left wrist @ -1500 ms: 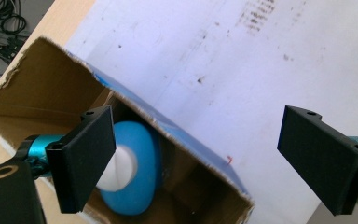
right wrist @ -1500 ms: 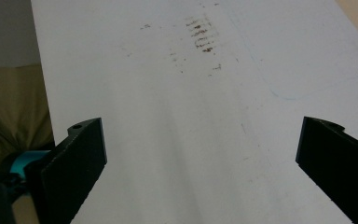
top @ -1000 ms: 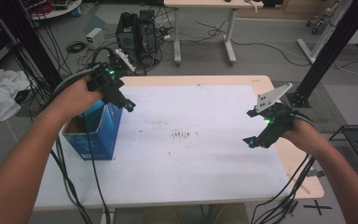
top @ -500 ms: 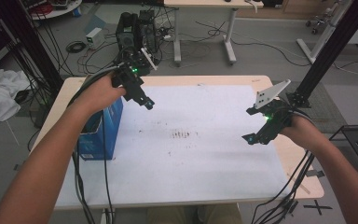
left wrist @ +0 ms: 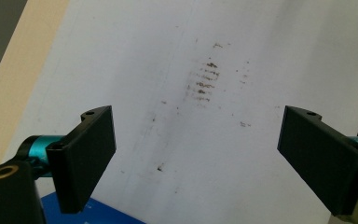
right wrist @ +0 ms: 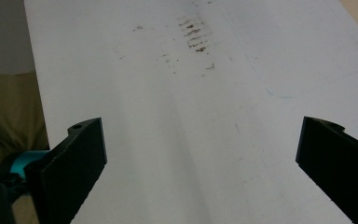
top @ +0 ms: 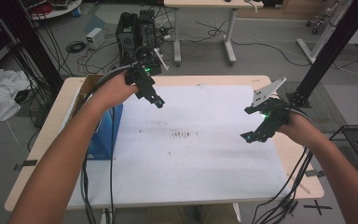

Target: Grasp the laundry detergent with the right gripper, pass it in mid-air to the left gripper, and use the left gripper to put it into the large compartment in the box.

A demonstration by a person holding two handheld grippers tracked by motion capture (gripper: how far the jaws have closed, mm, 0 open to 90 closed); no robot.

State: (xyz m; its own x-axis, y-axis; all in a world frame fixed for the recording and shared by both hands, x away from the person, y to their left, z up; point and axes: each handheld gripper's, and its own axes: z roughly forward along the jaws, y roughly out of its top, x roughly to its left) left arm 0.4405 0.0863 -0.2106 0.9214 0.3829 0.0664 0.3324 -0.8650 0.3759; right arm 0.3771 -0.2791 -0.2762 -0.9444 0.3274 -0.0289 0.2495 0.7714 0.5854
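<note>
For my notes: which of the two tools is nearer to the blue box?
The left tool; it hovers just beside the blue box, while the right tool is across the table.

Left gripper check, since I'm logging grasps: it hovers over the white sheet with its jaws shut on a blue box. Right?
Not quite. The left gripper does hover over the white sheet, but its jaws stand wide open with nothing between them, as the left gripper view shows.

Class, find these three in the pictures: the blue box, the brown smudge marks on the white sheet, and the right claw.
blue box [top: 106, 135], high view, its blue side wall
brown smudge marks [left wrist: 204, 81], left gripper view, middle of the cluster
right claw [top: 251, 136], high view, between its fingertips
</note>
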